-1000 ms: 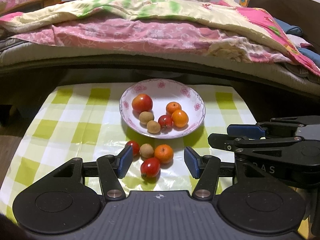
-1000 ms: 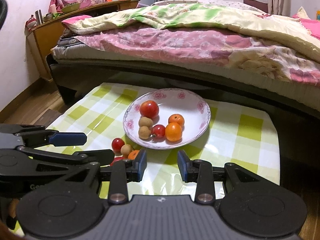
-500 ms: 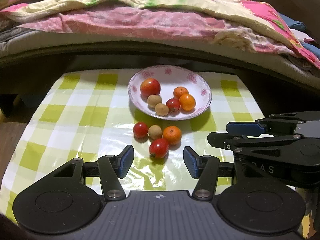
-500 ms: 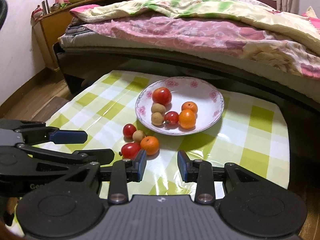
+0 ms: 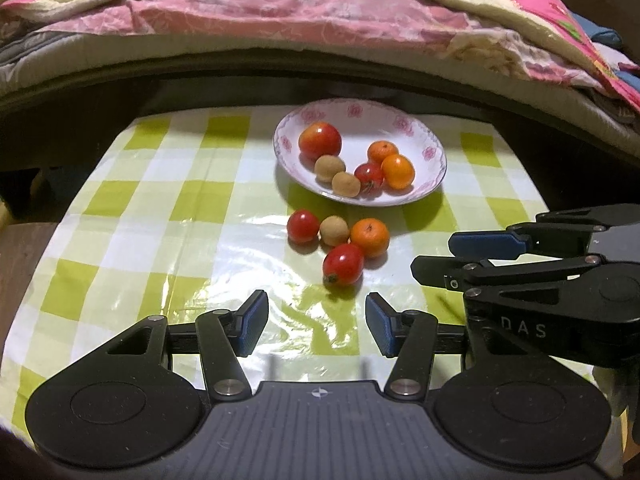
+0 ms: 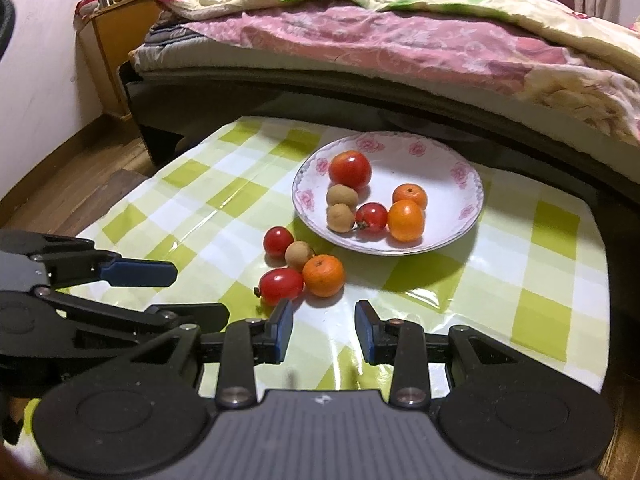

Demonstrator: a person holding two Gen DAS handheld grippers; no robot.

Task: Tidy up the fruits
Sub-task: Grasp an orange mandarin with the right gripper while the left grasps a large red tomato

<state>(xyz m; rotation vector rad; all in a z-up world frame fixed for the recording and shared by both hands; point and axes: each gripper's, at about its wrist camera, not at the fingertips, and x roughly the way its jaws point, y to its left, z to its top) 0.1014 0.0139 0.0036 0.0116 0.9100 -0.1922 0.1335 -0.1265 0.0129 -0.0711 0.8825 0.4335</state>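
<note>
A white flowered plate (image 5: 436, 176) holds a big red tomato (image 5: 320, 140), two longans, a cherry tomato and two small oranges. In front of it on the cloth lie a cherry tomato (image 5: 303, 226), a longan (image 5: 334, 231), an orange (image 5: 370, 237) and a red tomato (image 5: 343, 264). My left gripper (image 5: 316, 320) is open just short of that red tomato, with nothing between its fingers. My right gripper (image 6: 324, 330) is open and empty too, with the red tomato (image 6: 281, 285) and the orange (image 6: 323, 275) just beyond its left fingertip. The plate (image 6: 472, 184) lies farther ahead.
The fruit lies on a low table under a glossy green-and-white checked cloth (image 5: 192, 200). Right behind it runs a bed (image 5: 320, 28) with pink and cream quilts and a dark frame. In the right wrist view, a wooden cabinet (image 6: 112, 40) and wood floor (image 6: 60, 184) are at left.
Both grippers have drawn back from the loose fruit, which lay between the left fingertips and now lies ahead of them. Neither gripper has taken hold of anything.
</note>
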